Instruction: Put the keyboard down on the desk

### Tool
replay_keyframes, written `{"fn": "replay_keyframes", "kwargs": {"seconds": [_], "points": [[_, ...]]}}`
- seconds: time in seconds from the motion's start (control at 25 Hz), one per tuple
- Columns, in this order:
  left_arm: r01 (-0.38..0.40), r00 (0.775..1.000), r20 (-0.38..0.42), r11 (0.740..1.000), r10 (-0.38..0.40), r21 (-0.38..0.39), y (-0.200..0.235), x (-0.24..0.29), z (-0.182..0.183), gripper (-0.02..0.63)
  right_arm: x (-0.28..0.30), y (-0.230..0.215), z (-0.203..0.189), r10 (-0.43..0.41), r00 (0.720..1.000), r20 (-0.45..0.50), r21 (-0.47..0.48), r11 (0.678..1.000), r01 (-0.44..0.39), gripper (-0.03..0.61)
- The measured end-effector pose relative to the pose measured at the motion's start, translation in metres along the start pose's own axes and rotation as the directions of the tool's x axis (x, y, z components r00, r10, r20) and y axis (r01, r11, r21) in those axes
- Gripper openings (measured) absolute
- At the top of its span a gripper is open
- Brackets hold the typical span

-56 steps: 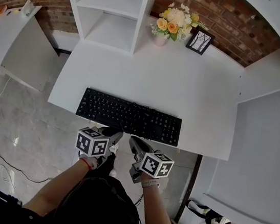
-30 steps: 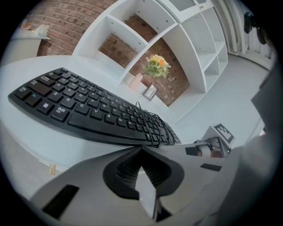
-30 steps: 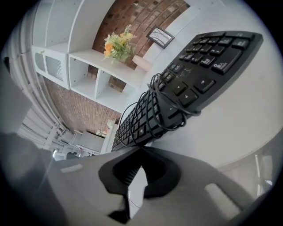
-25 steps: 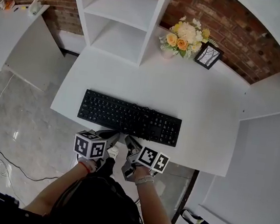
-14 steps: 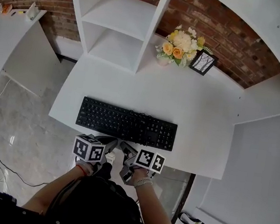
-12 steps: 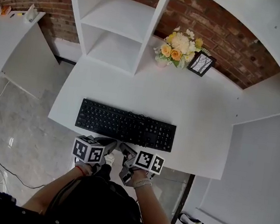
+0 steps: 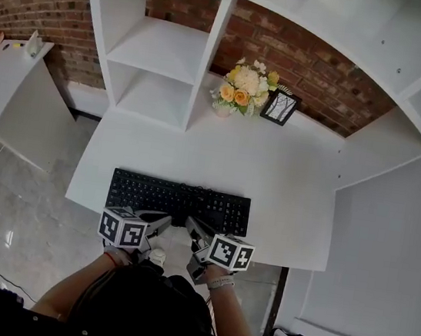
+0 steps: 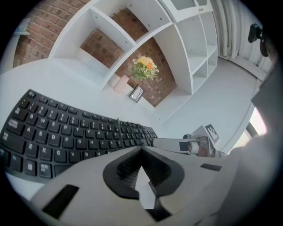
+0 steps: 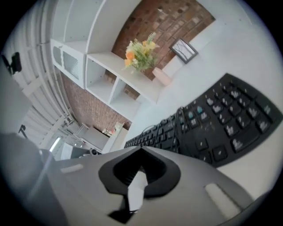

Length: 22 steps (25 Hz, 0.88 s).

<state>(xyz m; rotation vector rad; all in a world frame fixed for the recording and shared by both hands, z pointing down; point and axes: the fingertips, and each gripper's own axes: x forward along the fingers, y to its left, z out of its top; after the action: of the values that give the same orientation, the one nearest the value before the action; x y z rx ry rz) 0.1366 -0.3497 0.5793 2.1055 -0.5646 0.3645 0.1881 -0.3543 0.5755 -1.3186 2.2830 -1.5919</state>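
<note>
The black keyboard (image 7: 178,201) lies flat on the white desk (image 7: 286,182), near the front edge. My left gripper (image 7: 164,222) and right gripper (image 7: 191,225) hover side by side at that edge, just in front of the keyboard's middle. Both are shut, with nothing between the jaws. In the left gripper view the keyboard (image 8: 66,132) stretches across beyond my shut jaws, and the right gripper (image 8: 185,145) shows to the right. The right gripper view shows the keyboard (image 9: 212,128) just past its closed jaws.
A vase of flowers (image 7: 237,89) and a small picture frame (image 7: 279,107) stand at the desk's back, against the brick wall. A white shelf unit (image 7: 160,55) rises at the back left. A lower white side table (image 7: 4,88) stands far left, a white side surface (image 7: 385,250) on the right.
The keyboard has stayed flat in the same place on the desk. Both grippers remain shut at its front edge. The head view has tilted up a little.
</note>
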Motion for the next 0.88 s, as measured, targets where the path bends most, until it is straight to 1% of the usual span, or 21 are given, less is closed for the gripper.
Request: {"fn": "replay_keyframes", "kwargs": {"seconds": [0.08,0.16,0.28,0.4,0.52,0.68,0.76,0.88], "points": [[-0.006,0.999,0.045,1.0,0.005,0.028,0.001,-0.002,0.019,-0.012,-0.006,0.003,0.022,-0.007,0.998,0.055,-0.103,0.995,0.013,0.002],[-0.016,0.994,0.107,0.997,0.009,0.069,0.001,-0.005,0.042,-0.012,-0.012,0.009,0.043,-0.01,0.994,0.109,-0.21,0.977,0.033,0.002],[-0.049,0.977,0.21,0.991,0.021,0.129,-0.001,-0.014,0.077,-0.012,-0.02,0.025,0.074,0.007,0.978,0.206,-0.342,0.937,0.065,0.002],[-0.097,0.952,0.305,0.974,0.031,0.204,-0.008,-0.024,0.109,-0.012,-0.031,0.043,0.104,0.035,0.949,0.312,-0.445,0.888,0.114,0.002],[-0.137,0.922,0.386,0.95,0.018,0.282,-0.022,-0.032,0.137,-0.011,-0.041,0.061,0.13,0.069,0.913,0.403,-0.518,0.84,0.165,0.002],[-0.203,0.883,0.47,0.907,0.007,0.368,-0.039,-0.045,0.163,-0.011,-0.05,0.085,0.152,0.11,0.874,0.474,-0.582,0.783,0.217,0.002],[-0.241,0.865,0.502,0.885,0.01,0.399,-0.044,-0.051,0.171,-0.011,-0.052,0.094,0.157,0.126,0.859,0.497,-0.6,0.765,0.235,0.002],[-0.279,0.844,0.537,0.863,0.011,0.422,-0.049,-0.06,0.18,-0.011,-0.054,0.101,0.162,0.136,0.849,0.511,-0.615,0.748,0.25,0.002]]}}
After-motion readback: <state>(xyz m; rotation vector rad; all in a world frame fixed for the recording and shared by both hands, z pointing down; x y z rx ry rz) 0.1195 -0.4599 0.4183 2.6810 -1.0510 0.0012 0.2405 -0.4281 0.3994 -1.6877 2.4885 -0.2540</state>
